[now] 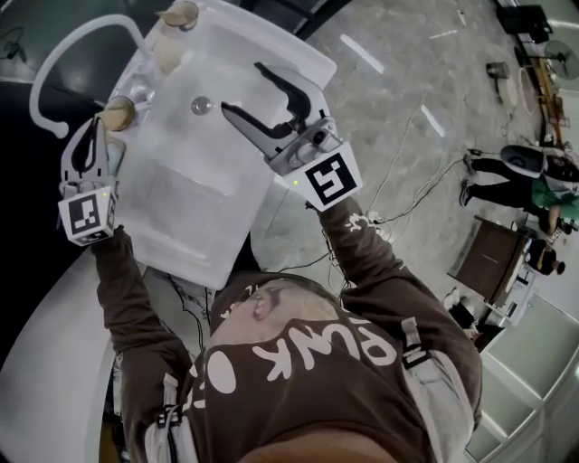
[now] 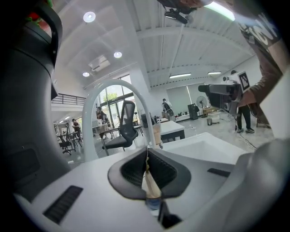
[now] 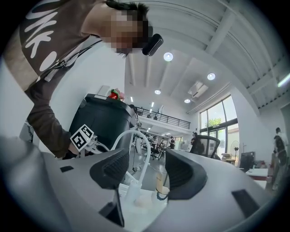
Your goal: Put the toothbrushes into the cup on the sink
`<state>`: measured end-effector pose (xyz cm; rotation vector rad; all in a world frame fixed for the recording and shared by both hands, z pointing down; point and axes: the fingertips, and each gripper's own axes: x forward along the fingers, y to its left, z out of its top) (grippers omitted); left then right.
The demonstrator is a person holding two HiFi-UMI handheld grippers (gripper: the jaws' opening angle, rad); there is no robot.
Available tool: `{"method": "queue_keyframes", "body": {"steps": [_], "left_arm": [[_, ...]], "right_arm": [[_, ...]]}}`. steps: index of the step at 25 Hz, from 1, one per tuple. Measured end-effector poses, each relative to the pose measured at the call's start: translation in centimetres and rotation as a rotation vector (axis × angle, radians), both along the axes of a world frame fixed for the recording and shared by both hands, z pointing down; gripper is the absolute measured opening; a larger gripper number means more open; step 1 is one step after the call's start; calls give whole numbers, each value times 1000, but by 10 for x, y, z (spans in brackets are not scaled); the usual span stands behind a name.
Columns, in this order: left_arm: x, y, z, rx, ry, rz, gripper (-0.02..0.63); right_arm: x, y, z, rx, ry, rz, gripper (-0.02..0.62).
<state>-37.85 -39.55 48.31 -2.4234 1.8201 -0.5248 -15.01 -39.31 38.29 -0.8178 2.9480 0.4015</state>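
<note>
In the head view a white sink [image 1: 204, 194] lies below me with an arched white faucet [image 1: 54, 63] at its back left. A tan cup [image 1: 118, 113] stands on the rim beside the faucet. My left gripper [image 1: 93, 127] is just left of that cup, jaws shut. In the left gripper view [image 2: 146, 152] a thin beige stick, apparently a toothbrush handle [image 2: 152, 186], is pinched between the pads, with the faucet [image 2: 97, 104] and cup [image 2: 157, 133] beyond. My right gripper [image 1: 241, 86] hovers open over the basin, empty; its view [image 3: 146, 156] looks at the faucet [image 3: 142, 145] and cup [image 3: 162, 183].
Two more tan objects [image 1: 176, 16] [image 1: 167, 56] sit at the sink's back edge. A drain [image 1: 201, 105] marks the basin. A dark bin [image 3: 102, 118] stands behind the sink. People [image 1: 516, 172] and cables are on the floor to the right.
</note>
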Motion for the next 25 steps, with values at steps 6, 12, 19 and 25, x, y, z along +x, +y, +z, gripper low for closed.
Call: {"method": "queue_keyframes", "body": {"steps": [6,12,19,25], "left_arm": [[2,9,-24,58,19,-3,118],[38,54,-93,171,31,61,236],[109,164,-154,266,45,135,238],[188,291,-175,264,93,175,241]], "right_arm": [[5,15,-5,2,-6,3,241],[11,46,-29,40,-32,-6,244],[35,132,-51,56,-48,-29,281],[81,259,-58,19,-66,-63,310]]}}
